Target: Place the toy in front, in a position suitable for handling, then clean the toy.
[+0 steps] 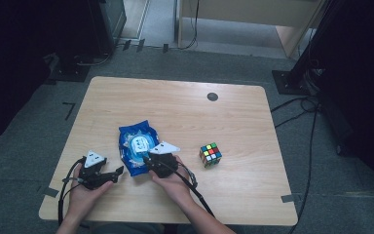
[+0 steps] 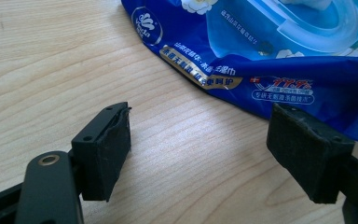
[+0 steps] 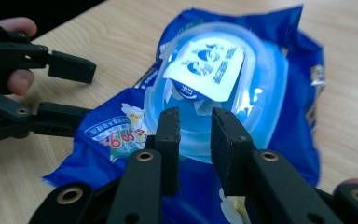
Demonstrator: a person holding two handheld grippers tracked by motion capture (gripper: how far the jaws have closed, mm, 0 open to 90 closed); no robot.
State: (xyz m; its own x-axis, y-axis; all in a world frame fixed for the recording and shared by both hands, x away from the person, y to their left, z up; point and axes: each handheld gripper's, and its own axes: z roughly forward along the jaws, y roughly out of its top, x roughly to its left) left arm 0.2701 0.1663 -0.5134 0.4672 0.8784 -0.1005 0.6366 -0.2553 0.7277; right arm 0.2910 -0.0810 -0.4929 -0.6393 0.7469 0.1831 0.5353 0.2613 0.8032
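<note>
From the high view, the wet-wipe pack [image 1: 137,147] is lying flat near the front middle of the table [image 1: 233,122], with the Rubik's cube [image 1: 210,154] sitting well apart to its right. The left gripper [image 1: 118,172] is resting low beside the pack's near-left corner, the hand cupping it from behind; the right gripper [image 1: 146,158] is reaching in over the pack's near edge, forearm angling in from the bottom.

Over to the left gripper view: the jaws are standing wide apart with bare wood between them, nothing gripped, and the pack's crinkled blue film [image 2: 261,56] is lying just ahead. It looks soft, glossy and likely slippery, so pressing down on an edge should be steadying it better than pinching.

Now the right gripper view: the right gripper [image 3: 195,116] is hovering over the translucent plastic lid [image 3: 261,88], jaws drawn close with a narrow gap and nothing between them. The white pull label [image 3: 207,70] is lifting right in front, a thin, light, flexible tab and probably the place to take hold.
</note>
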